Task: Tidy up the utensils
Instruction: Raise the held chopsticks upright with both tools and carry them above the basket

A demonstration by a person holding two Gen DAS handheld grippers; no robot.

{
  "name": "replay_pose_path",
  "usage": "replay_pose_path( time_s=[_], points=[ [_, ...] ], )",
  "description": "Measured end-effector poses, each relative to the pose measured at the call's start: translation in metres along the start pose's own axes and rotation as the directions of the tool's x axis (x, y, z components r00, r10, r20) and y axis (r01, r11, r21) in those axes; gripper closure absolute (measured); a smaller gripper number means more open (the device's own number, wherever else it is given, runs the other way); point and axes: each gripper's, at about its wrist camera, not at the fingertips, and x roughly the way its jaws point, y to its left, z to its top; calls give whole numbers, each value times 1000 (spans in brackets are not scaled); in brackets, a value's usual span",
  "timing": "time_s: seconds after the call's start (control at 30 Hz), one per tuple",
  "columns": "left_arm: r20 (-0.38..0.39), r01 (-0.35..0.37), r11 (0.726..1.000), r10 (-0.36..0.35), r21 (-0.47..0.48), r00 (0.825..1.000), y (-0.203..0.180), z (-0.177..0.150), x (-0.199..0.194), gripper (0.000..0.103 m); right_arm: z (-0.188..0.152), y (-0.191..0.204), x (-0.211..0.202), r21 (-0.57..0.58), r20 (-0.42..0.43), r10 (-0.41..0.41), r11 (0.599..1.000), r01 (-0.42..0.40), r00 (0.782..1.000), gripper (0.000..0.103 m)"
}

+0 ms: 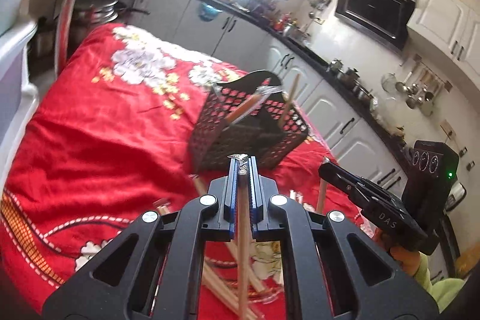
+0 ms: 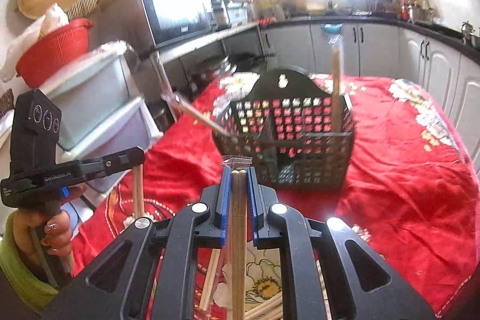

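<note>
Both my grippers pinch wrapped chopstick pairs: left gripper (image 1: 242,167) clamps one pair (image 1: 243,230), right gripper (image 2: 238,173) clamps another (image 2: 238,230). Best approach, I reckon: keep sticks vertical, tip over the rim, then let go. Black basket (image 2: 300,140) sits at 1 o'clock, near, on the red cloth (image 2: 405,155).

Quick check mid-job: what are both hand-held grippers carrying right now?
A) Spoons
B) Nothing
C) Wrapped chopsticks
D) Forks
C: the left hand-held gripper and the right hand-held gripper are each shut on wooden chopsticks in clear wrap, short of the black basket.
</note>
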Motion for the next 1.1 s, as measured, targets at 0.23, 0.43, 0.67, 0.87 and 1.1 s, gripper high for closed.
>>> replay_pose_path(
  time_s=[0.23,0.43,0.67,0.87,1.1],
  points=[
    [7,47,997,-47,63,999,-32,11,5,100,0,-9,-30,17,94,-36,999,35,995,92],
    [8,70,991,-71,112,997,-56,18,12,100,-1,-19,-48,30,144,-71,997,68,987,92],
    [19,78,984,-82,158,996,-82,29,21,100,5,-33,-66,50,191,-97,995,89,977,92],
    [43,74,979,-83,188,996,-98,46,28,100,16,-39,-74,53,229,-109,994,99,967,92],
    [83,66,973,-87,222,993,-110,70,31,100,36,-41,-75,33,260,-109,994,104,959,92]
  ],
)
